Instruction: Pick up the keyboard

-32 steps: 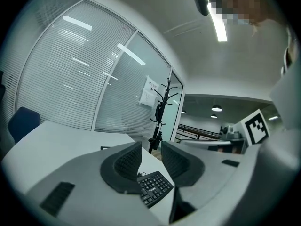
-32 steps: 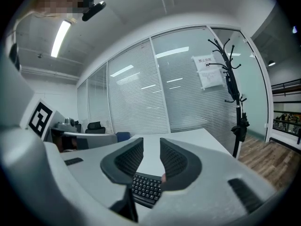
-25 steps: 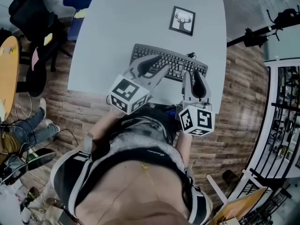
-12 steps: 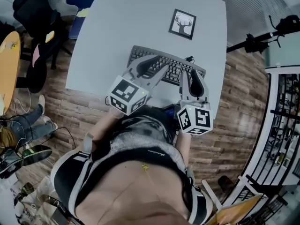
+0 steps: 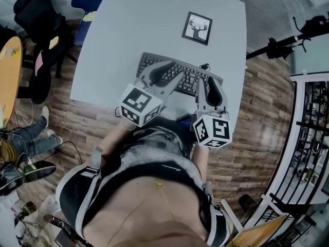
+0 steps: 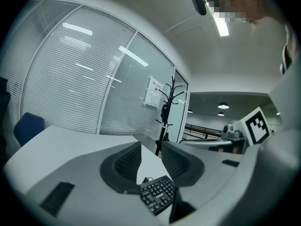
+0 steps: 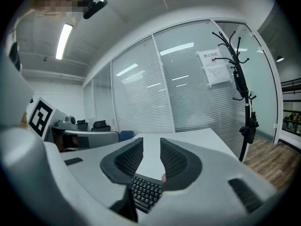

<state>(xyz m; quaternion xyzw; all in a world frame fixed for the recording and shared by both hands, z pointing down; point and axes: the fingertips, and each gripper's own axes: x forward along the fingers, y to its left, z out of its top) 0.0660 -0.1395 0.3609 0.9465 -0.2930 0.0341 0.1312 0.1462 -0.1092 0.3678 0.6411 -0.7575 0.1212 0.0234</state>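
A black keyboard [image 5: 189, 78] lies near the front edge of the pale grey table [image 5: 154, 19], with a thin cable at its far right end. My left gripper [image 5: 174, 71] hovers over the keyboard's left half, and its jaws stand a little apart with nothing between them. My right gripper [image 5: 209, 81] hovers over the right end, also slightly apart and empty. In the left gripper view the keys [image 6: 157, 194] show below the gripper [image 6: 150, 159]. The right gripper view shows the keyboard [image 7: 143, 192] under that gripper [image 7: 151, 157]. No pad touches the keyboard.
A small framed deer picture [image 5: 196, 28] lies on the table behind the keyboard. A black office chair [image 5: 36, 9] and an orange round table [image 5: 7, 71] stand to the left. A black stand [image 5: 288, 37] reaches in from the right. A coat rack [image 7: 242, 93] stands by the glass wall.
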